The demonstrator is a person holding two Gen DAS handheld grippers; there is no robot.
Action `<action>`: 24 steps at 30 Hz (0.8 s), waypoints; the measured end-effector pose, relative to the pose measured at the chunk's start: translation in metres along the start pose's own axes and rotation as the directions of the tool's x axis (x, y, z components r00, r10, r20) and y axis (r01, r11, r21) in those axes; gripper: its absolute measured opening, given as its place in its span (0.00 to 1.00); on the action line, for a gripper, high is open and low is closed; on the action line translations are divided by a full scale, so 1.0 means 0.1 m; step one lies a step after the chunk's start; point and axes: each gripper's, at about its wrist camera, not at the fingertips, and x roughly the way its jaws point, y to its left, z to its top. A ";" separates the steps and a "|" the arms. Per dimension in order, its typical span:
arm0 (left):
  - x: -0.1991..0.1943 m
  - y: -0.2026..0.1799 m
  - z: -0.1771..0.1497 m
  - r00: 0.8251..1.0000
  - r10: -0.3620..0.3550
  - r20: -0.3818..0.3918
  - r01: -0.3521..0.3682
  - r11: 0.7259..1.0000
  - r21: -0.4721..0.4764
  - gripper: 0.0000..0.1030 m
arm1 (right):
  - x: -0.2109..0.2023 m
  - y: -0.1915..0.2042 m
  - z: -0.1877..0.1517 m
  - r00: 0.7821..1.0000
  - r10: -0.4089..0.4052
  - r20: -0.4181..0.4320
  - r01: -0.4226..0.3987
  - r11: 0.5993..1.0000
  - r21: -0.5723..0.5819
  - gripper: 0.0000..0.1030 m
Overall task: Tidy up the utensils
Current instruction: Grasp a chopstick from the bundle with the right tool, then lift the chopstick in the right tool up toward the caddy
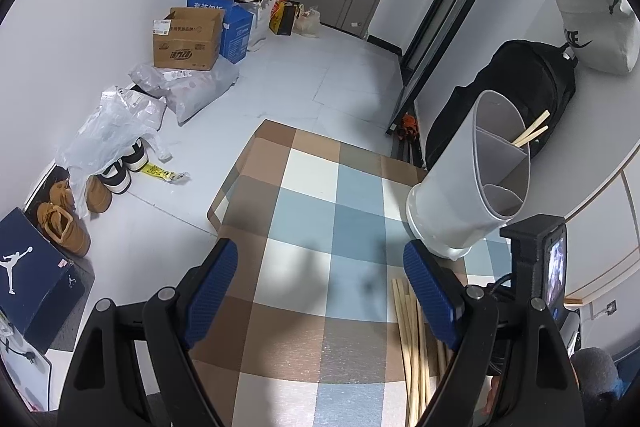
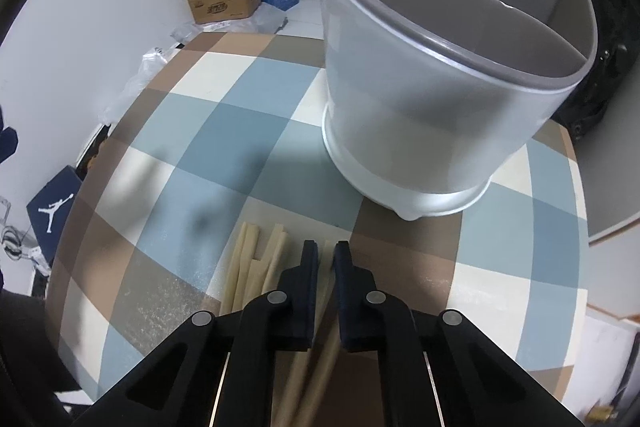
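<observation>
Two chopsticks already stand in far compartment of holder (image 2: 452,75). Loose chopsticks (image 2: 256,267) on cloth left of right gripper (image 2: 327,255), whose narrow jaws pinch one stick; holder just ahead. Left gripper (image 1: 316,291) wide open, empty. Most sticks left.

Ahead of my left gripper (image 1: 320,281) the checked tablecloth (image 1: 308,211) lies bare, so I have open room there. To its right the grey utensil holder (image 1: 476,179) stands in the way, with loose chopsticks (image 2: 256,267) lying on the cloth just in front of it.
</observation>
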 end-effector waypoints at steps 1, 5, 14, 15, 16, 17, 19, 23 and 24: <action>0.01 0.01 0.00 1.000 0.000 -0.002 0.000 1.000 -0.002 0.79 | -0.01 -0.01 -0.01 1.000 0.006 0.001 -0.006 1.000 0.007 0.06; 0.03 0.01 -0.02 1.000 0.008 -0.011 -0.008 1.000 0.000 0.79 | 0.01 -0.07 0.02 0.999 0.044 0.011 -0.045 0.997 0.070 0.06; 0.12 -0.04 -0.07 0.998 0.025 -0.053 -0.023 0.999 0.041 0.79 | -0.31 -0.33 0.04 0.984 0.138 0.110 -0.157 0.970 0.183 0.05; 0.13 -0.05 -0.09 0.998 0.021 -0.065 -0.018 0.999 0.043 0.79 | -0.37 -0.36 0.04 0.982 0.144 0.123 -0.165 0.968 0.189 0.06; 0.16 -0.06 -0.11 0.997 0.017 -0.080 -0.013 0.999 0.048 0.79 | -0.44 -0.39 0.03 0.979 0.149 0.141 -0.175 0.965 0.194 0.05; 0.18 -0.08 -0.11 0.996 0.019 -0.090 -0.014 0.998 0.054 0.79 | -0.49 -0.41 0.03 0.976 0.152 0.153 -0.181 0.963 0.199 0.05; 0.23 -0.11 -0.17 0.993 0.026 -0.119 -0.018 0.997 0.073 0.79 | -0.59 -0.46 0.02 0.971 0.163 0.177 -0.198 0.958 0.208 0.05; 0.30 -0.18 -0.26 0.986 0.039 -0.163 -0.022 0.995 0.101 0.79 | -0.81 -0.59 -0.01 0.956 0.181 0.231 -0.235 0.945 0.229 0.05; 0.32 -0.20 -0.30 0.983 0.045 -0.177 -0.026 0.994 0.110 0.79 | -0.86 -0.62 -0.02 0.952 0.186 0.243 -0.244 0.941 0.236 0.05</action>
